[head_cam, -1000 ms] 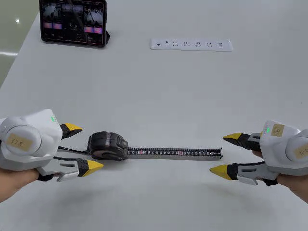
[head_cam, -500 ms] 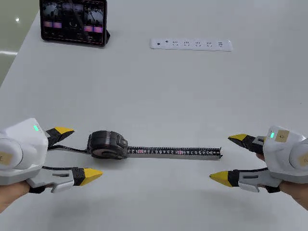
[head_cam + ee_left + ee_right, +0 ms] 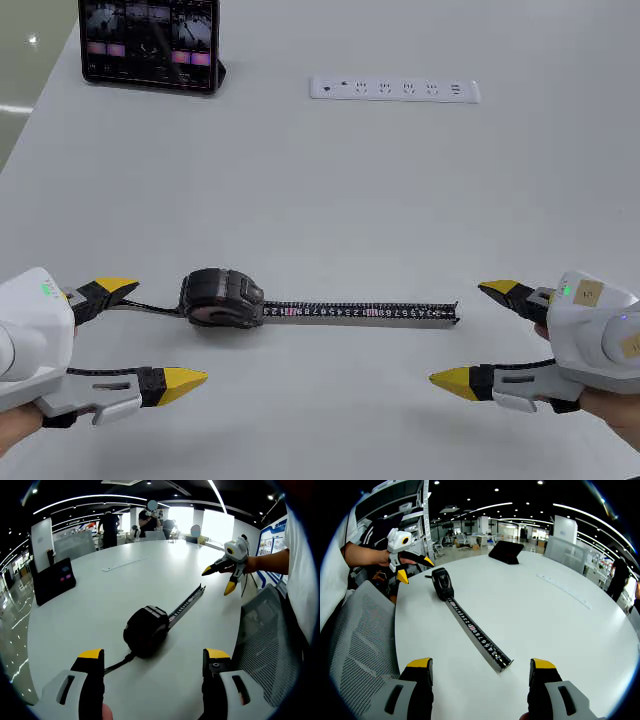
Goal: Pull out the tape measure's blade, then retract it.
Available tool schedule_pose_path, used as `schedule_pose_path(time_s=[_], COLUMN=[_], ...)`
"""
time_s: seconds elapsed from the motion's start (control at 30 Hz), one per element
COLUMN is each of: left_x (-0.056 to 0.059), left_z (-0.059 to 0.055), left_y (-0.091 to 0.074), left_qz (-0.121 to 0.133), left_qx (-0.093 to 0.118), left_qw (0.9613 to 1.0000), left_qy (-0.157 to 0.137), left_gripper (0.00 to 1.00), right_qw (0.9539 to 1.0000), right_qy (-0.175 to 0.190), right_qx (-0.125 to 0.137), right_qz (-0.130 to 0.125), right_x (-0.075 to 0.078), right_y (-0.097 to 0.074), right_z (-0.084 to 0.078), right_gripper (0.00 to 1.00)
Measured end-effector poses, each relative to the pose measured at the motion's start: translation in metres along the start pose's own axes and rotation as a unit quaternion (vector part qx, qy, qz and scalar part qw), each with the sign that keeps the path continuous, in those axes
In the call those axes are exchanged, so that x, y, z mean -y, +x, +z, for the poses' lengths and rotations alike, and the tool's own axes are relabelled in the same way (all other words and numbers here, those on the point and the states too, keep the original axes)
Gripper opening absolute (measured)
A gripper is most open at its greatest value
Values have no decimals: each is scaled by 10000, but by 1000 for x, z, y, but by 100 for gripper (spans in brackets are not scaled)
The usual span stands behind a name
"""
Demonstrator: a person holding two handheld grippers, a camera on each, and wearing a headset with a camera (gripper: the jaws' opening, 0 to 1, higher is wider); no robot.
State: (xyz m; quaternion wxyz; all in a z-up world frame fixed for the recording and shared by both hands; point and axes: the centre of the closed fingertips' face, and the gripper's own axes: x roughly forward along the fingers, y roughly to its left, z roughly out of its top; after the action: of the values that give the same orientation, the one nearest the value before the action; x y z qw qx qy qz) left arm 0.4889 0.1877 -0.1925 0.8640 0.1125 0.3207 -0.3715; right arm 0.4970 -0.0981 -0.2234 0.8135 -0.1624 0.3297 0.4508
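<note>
A black tape measure [image 3: 221, 298] lies on the white table [image 3: 330, 190] with its blade [image 3: 360, 312] pulled out to the right, flat on the surface. The blade's end hook [image 3: 455, 313] rests free. My left gripper [image 3: 150, 332] is open, left of the case and apart from it; the case [image 3: 146, 630] sits ahead of its jaws. My right gripper [image 3: 483, 333] is open, just right of the blade's end [image 3: 504, 665], not touching it. A thin black strap [image 3: 150, 307] trails from the case toward the left gripper.
A dark tablet [image 3: 150, 45] stands at the table's far left. A white power strip [image 3: 394, 90] lies at the far middle. A grey mesh chair [image 3: 360, 640] stands at the table's near edge. People stand far off in the room.
Both grippers have drawn back toward me, away from the tape measure. The tape measure and its extended blade lie as before.
</note>
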Motion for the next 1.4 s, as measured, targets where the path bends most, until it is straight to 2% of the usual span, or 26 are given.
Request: schedule_pose_path(time_s=[0.33,0.73,0.93,1.4], left_x=[5,7,8,16], left_z=[-7,-14,-18,-28], left_y=[-5,-12,-14,-15], left_qz=[55,104,170,164], left_qx=[70,92,107,165], left_qw=[9998,9995,9993,9979], left_qy=[-169,-291,-312,-601], left_gripper=[84,91,91,90], right_qw=[9999,9997,9995,9987], right_qy=[102,155,226,403], right_qx=[-8,36,123,251], right_qz=[-86,-180,-188,-195], right_x=[-8,-13,-17,-23], right_y=[-4,-12,-16,-16], right_z=[-8,-11,-13,-16], right_gripper=[85,89,90,88])
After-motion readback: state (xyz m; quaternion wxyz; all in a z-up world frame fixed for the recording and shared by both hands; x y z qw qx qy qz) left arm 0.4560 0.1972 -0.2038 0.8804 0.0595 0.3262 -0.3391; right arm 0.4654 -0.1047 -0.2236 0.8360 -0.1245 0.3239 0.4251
